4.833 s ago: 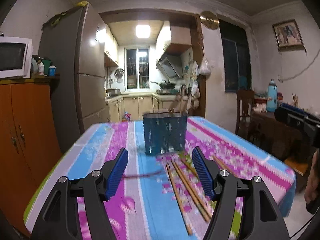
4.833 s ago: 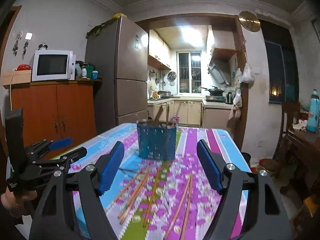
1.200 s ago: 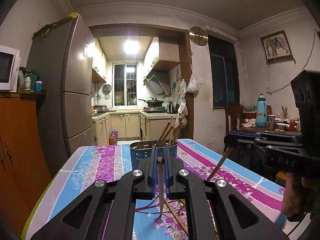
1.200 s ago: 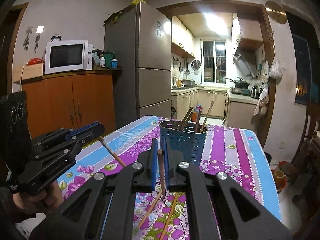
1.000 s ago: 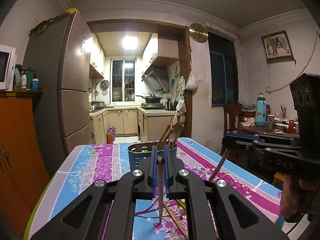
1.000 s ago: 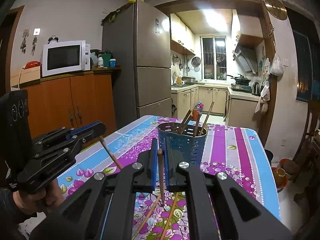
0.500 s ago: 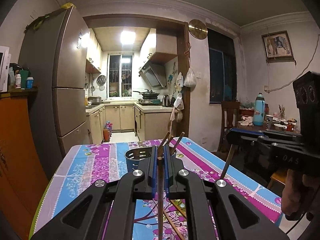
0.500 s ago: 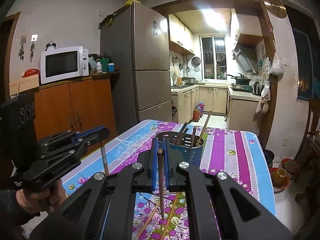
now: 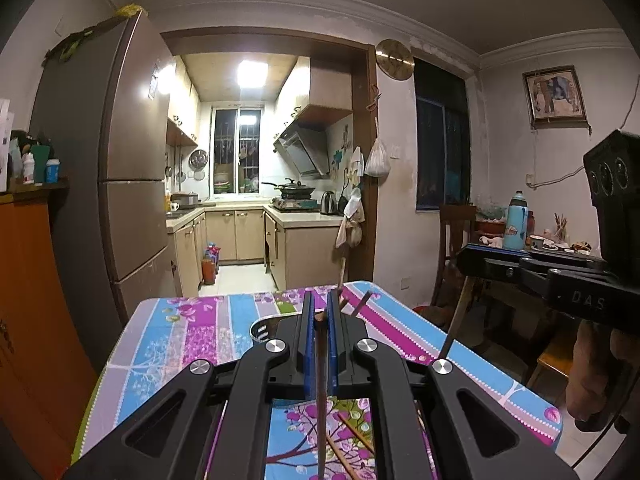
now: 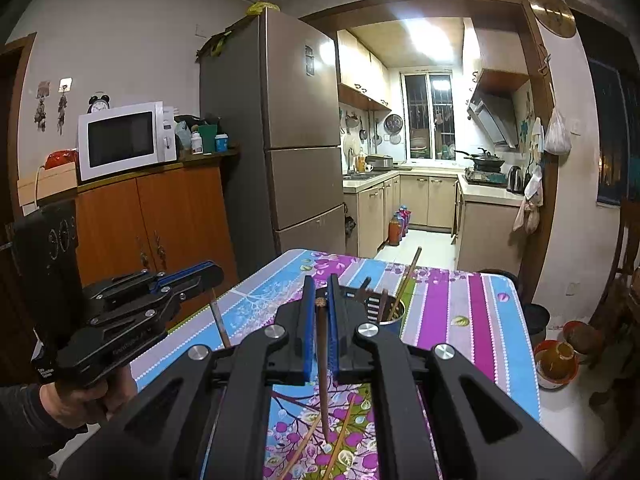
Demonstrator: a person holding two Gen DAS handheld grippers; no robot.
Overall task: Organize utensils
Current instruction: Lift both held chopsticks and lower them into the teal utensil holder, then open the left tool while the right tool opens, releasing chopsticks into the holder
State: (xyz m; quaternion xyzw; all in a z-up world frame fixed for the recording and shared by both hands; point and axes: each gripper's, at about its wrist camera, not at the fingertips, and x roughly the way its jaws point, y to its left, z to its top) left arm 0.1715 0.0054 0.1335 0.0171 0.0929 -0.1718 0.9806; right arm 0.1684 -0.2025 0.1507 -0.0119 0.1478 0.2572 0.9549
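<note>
Your left gripper (image 9: 319,322) is clamped narrow on one dark chopstick (image 9: 321,392); its blue pads (image 9: 307,344) press the stick near its top end, and the shaft hangs roughly upright below them, over the tabletop (image 9: 188,344).

Your right gripper (image 10: 319,308) is in the same state: pinched on a second chopstick (image 10: 322,384), top end between the pads, shaft pointing down and slightly tilted.

Each gripper shows in the other's view. From the left wrist, the right one sits at the right edge with its stick (image 9: 456,320) slanting down. From the right wrist, the left one (image 10: 188,278) sits at the left, stick (image 10: 219,322) hanging below it. The two are well apart.

The blue perforated utensil holder (image 10: 390,314) stands on the tabletop just beyond both grippers, largely hidden behind their fingers. Several chopsticks (image 10: 406,280) already lean in it.

Loose chopsticks (image 10: 340,436) lie flat on the floral cloth below the grippers; count not readable, partly covered by the gripper frames.

Both held sticks are above the cloth; contact with it cannot be determined.
</note>
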